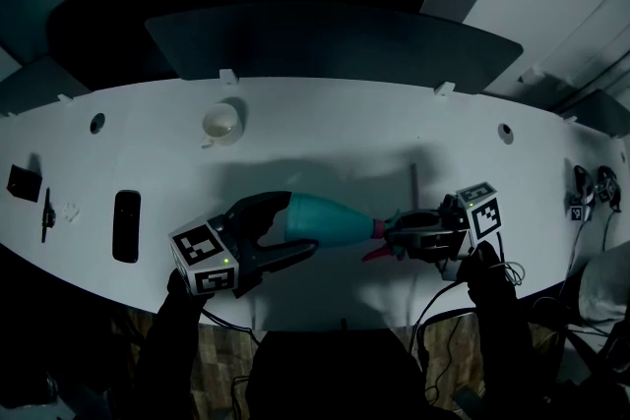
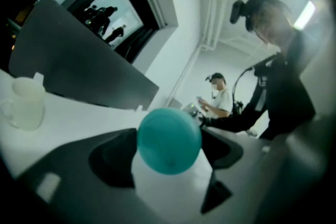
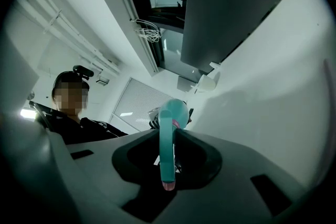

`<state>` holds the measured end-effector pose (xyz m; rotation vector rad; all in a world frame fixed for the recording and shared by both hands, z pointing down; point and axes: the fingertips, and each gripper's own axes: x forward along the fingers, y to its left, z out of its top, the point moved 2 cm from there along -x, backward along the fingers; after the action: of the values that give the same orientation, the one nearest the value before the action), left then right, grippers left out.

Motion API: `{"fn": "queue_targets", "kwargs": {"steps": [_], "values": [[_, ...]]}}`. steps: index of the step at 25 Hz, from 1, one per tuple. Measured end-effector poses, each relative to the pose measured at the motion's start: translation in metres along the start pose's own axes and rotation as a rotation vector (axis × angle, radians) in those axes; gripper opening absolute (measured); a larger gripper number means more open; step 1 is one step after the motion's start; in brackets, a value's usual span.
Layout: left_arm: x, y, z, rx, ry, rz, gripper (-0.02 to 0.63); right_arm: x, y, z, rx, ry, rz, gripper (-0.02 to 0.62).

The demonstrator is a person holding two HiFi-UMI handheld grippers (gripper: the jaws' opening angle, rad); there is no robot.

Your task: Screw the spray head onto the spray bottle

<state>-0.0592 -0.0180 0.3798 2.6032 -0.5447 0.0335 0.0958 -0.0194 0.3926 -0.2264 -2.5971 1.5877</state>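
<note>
While one spray bottle (image 1: 340, 219) hangs level | left gripper (image 1: 301, 222) jaws clamp its base | right gripper (image 1: 396, 237) jaws, narrow, seemingly pinch one spray head (image 3: 167, 149)

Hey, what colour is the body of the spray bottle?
Teal. The spray bottle shows best in the head view.

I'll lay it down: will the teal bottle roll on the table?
Likely: the teal bottle looks round and tapered, so it may roll in a curve, unless the trigger of the spray head catches. Its smooth wall may slip in the left gripper.
</note>
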Motion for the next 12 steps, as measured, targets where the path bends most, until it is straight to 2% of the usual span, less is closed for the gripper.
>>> {"fn": "queue_targets", "kwargs": {"steps": [3, 5, 7, 9, 10, 11, 12], "values": [[-0.001, -0.005, 0.001, 0.101, 0.016, -0.002, 0.385, -0.001, 0.002, 0.000, 0.001, -0.001, 0.006, 0.094], [0.000, -0.014, 0.010, 0.219, -0.009, 0.003, 0.383, -0.003, 0.003, 0.000, 0.033, -0.008, 0.023, 0.094], [0.001, -0.023, 0.015, 0.433, -0.008, 0.013, 0.382, -0.004, 0.004, -0.001, 0.059, -0.016, 0.036, 0.094], [0.000, -0.028, 0.014, 0.667, 0.035, 0.029, 0.382, -0.003, 0.006, 0.001, 0.077, -0.033, 0.051, 0.094], [0.001, -0.028, 0.014, 0.745, 0.055, 0.037, 0.382, -0.003, 0.006, 0.001, 0.086, -0.038, 0.054, 0.094], [0.003, -0.027, 0.014, 0.774, 0.066, 0.047, 0.382, -0.003, 0.005, 0.001, 0.093, -0.045, 0.054, 0.094], [0.004, -0.024, 0.014, 0.738, 0.062, 0.060, 0.383, -0.004, 0.003, 0.001, 0.094, -0.054, 0.054, 0.094]]}}
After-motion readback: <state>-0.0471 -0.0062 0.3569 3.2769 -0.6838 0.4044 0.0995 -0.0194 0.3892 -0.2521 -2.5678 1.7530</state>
